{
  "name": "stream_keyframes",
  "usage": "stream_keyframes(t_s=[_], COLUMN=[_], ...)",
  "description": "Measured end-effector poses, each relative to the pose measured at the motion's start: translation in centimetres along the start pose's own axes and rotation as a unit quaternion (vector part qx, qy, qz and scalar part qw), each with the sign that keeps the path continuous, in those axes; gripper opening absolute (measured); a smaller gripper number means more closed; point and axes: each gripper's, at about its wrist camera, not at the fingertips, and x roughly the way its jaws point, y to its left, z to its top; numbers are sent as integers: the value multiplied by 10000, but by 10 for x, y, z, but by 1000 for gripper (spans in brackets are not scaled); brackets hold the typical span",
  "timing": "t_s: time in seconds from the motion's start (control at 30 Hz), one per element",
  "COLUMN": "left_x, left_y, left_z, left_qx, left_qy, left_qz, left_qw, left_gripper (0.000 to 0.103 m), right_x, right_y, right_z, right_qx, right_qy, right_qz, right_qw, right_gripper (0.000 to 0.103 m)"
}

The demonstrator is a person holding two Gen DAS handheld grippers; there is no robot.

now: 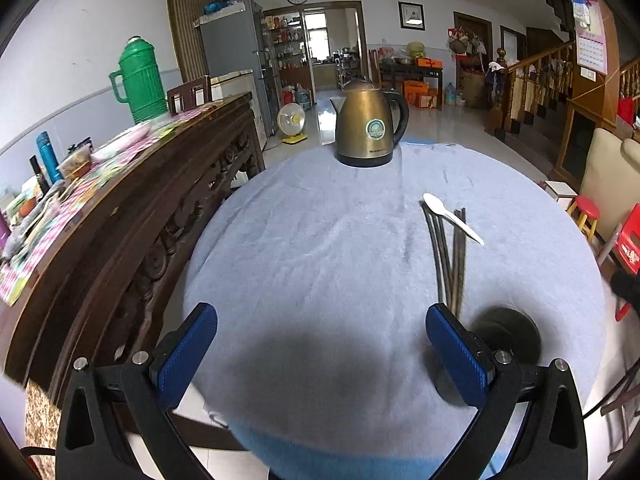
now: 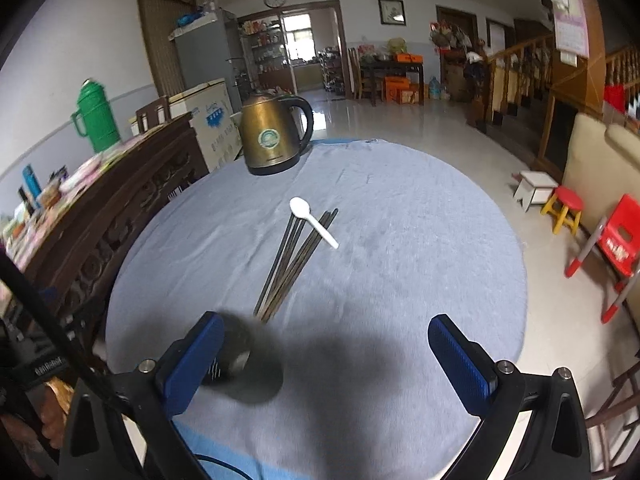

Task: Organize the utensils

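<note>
Chopsticks under white spoon lying lengthwise ahead, left of right gripper, right of left gripper; both fingers apart, empty; dark cup nearest

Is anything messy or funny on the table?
Yes. The white spoon lies crossways on top of the chopsticks, which fan out instead of lining up. The dark round holder nearby looks tipped over, though it's blurry. Nothing looks spilled or broken.
</note>
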Motion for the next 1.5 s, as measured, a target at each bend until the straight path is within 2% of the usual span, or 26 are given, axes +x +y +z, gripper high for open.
stream_keyframes(t_s=[0.13, 0.33, 0.5, 0.6, 0.7, 0.8, 0.87, 0.9, 0.93, 1.0, 1.03, 1.13, 1.23, 1.4, 1.47, 1.5], left_x=[40, 110, 156, 180, 196, 214, 226, 230, 236, 245, 248, 259, 271, 275, 270, 269], left_y=[1, 5, 1, -9, -20, -32, -38, -40, -43, -50, -53, -65, -78, -102, -115, -120], left_z=[19, 38, 50, 58, 63, 67, 69, 70, 71, 74, 75, 83, 91, 104, 108, 109], left_qx=[31, 45, -19, 81, 213, 284, 317, 321, 313, 303, 315, 364, 404, 492, 613, 672], left_qy=[214, 738, 1240, 1415, 1556, 1763, 1891, 1943, 2016, 2098, 2107, 2110, 2142, 2092, 2018, 2003], left_qz=[-141, -314, -724, -955, -1138, -1468, -1619, -1691, -1785, -2003, -2076, -2189, -2230, -2298, -2380, -2382], left_qw=[9997, 9968, 9896, 9853, 9810, 9729, 9680, 9657, 9626, 9565, 9547, 9520, 9501, 9492, 9481, 9480], left_gripper=[103, 103, 103, 103, 101, 87, 73, 70, 65, 60, 60, 60, 60, 60, 60, 60], right_x=[41, 151, 240, 283, 315, 341, 356, 363, 370, 368, 368, 359, 349, 319, 308, 301], right_y=[-15, -15, -3, 12, 25, 33, 38, 40, 41, 40, 36, 15, -14, -64, -78, -87], right_z=[38, 96, 122, 131, 137, 140, 139, 137, 135, 136, 136, 136, 134, 131, 126, 122], right_qx=[99, -246, -352, -493, -598, -610, -678, -701, -700, -766, -709, -520, -69, 761, 1052, 1245], right_qy=[246, 989, 1640, 1910, 2032, 2165, 2257, 2293, 2392, 2213, 2278, 2036, 1918, 1662, 1568, 1539], right_qz=[95, 492, 734, 1015, 1084, 1218, 1222, 1142, 1046, 972, 1081, 1081, 1310, 1976, 2236, 2457], right_qw=[9996, 9936, 9831, 9751, 9713, 9667, 9641, 9641, 9628, 9673, 9651, 9717, 9726, 9631, 9562, 9489], right_gripper=[103, 100, 81, 81, 81, 81, 78, 66, 59, 35, 35, 35, 35, 35, 35, 35])
